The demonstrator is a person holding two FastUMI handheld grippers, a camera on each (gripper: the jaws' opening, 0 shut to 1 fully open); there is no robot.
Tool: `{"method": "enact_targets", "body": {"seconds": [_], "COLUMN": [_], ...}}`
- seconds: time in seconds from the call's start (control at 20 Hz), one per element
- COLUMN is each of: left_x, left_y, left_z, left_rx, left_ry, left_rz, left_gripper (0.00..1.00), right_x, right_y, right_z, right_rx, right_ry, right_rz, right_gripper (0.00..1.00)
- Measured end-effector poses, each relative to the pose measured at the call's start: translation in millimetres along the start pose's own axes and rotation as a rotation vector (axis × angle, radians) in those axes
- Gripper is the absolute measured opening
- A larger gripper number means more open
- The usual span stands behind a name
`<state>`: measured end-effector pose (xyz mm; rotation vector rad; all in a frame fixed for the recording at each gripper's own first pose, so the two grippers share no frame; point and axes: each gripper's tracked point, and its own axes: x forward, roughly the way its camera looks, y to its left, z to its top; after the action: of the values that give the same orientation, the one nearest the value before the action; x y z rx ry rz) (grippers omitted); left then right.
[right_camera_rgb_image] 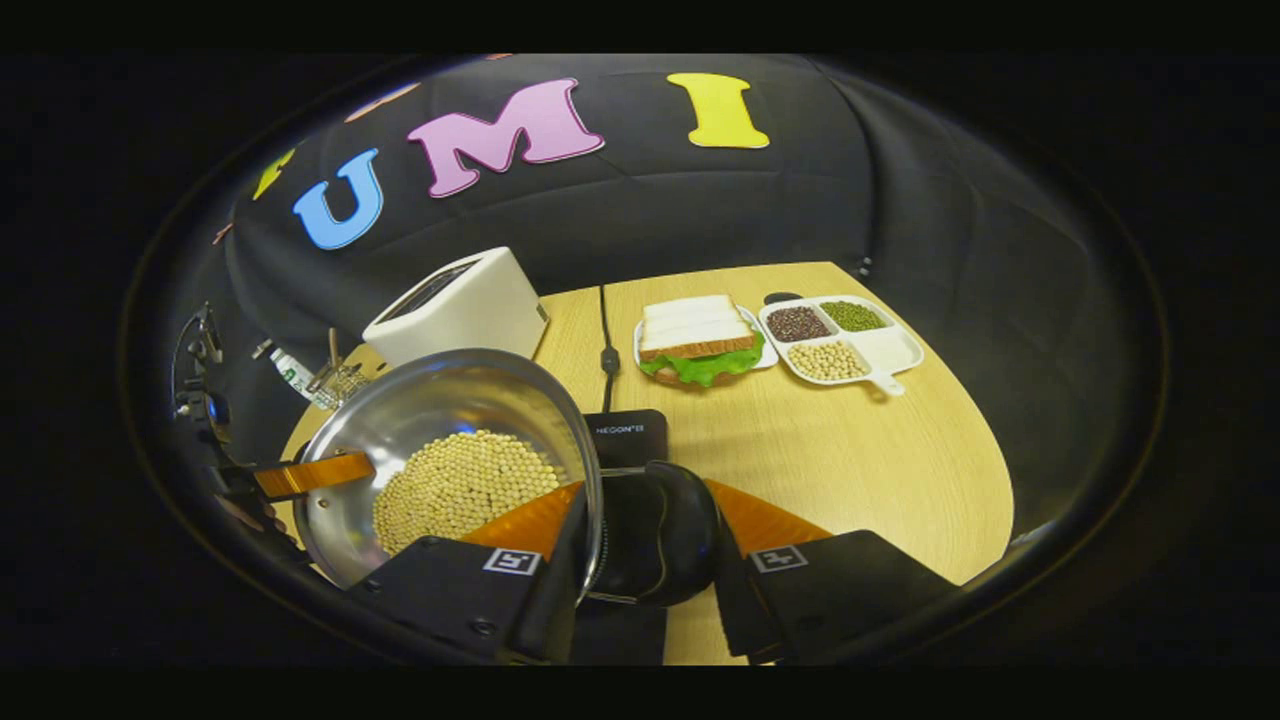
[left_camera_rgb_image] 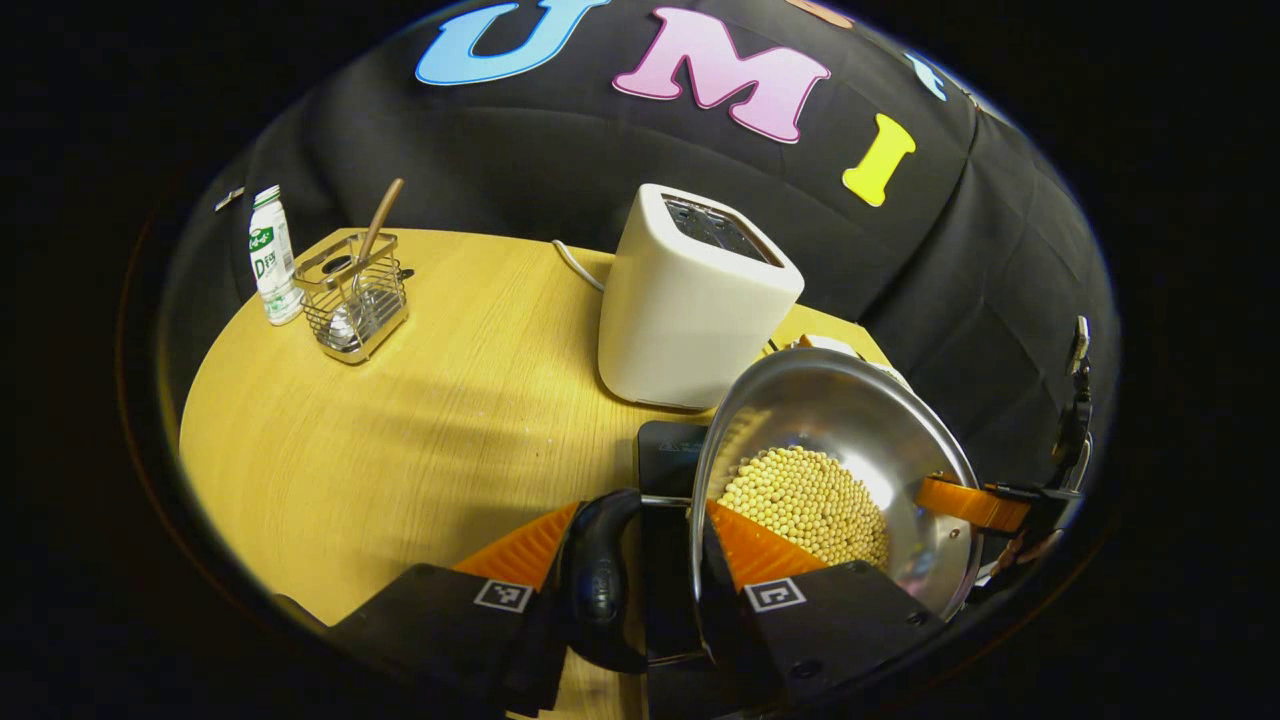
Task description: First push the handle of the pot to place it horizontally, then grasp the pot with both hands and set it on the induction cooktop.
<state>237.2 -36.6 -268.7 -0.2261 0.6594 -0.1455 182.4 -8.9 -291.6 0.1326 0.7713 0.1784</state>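
- Holding pale beans [left_camera_rgb_image: 805, 500], the steel pot [left_camera_rgb_image: 880, 420] hung between the two grippers, above the near part of the wooden table [left_camera_rgb_image: 400, 430]; its bowl sat over the dark induction cooktop [left_camera_rgb_image: 668, 450], whether touching it or clear of it I could not tell.
- In the left gripper view, the left gripper [left_camera_rgb_image: 640, 545] stood narrowed on the pot's near side, one finger outside the black handle [left_camera_rgb_image: 600, 570] and the other inside the rim; both seemed to press.
- In the right gripper view, the right gripper [right_camera_rgb_image: 645, 520] was closed the same way on the opposite black handle [right_camera_rgb_image: 655, 540], one finger inside the bowl over the beans, one outside the handle.
- Just behind the pot stood a white toaster [left_camera_rgb_image: 690, 290]; farther left, near the table's edge, a wire basket [left_camera_rgb_image: 352, 295] and a small bottle [left_camera_rgb_image: 272, 255] just beside it.
- Across the table to the right lay a sandwich [right_camera_rgb_image: 700, 338] on a plate, and beside it a white divided tray [right_camera_rgb_image: 885, 350] of assorted beans.
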Motion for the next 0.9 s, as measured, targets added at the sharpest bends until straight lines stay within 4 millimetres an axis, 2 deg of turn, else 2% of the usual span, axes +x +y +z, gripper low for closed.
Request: {"method": "enact_targets", "body": {"seconds": [0.05,0.15,0.3,0.4,0.45,0.55,0.6,0.75,0.9], "left_x": [1,5,3,-2,-7,-15,-20,-40,-64], "left_y": [0,-2,-2,5,8,11,12,11,6], "left_z": [-2,-23,-17,-21,-20,-12,-9,9,28], "left_rx": [0.007,0.009,-0.015,-0.028,-0.033,-0.04,-0.045,-0.039,0.0], "left_ry": [0.01,0.076,0.042,0.058,0.063,0.054,0.049,0.012,-0.033], "left_rz": [0.002,0.001,0.04,0.072,0.09,0.097,0.096,0.098,0.087], "left_gripper": [0.64,0.68,0.77,0.83,0.93,0.96,0.95,0.96,0.96], "right_x": [0,1,-1,-8,-11,-17,-21,-38,-63], "right_y": [0,1,-5,-8,-8,-9,-8,-7,-6], "right_z": [0,0,-3,1,3,6,6,17,31], "right_rx": [0.0,0.017,0.059,0.066,0.067,0.07,0.074,0.091,0.088], "right_ry": [0.0,0.005,0.015,-0.001,-0.009,-0.023,-0.03,-0.069,-0.131], "right_rz": [0.002,0.017,0.016,0.012,0.009,0.003,-0.002,-0.019,-0.048], "right_gripper": [0.61,0.63,0.66,0.78,0.83,0.87,0.99,0.99,0.99]}}
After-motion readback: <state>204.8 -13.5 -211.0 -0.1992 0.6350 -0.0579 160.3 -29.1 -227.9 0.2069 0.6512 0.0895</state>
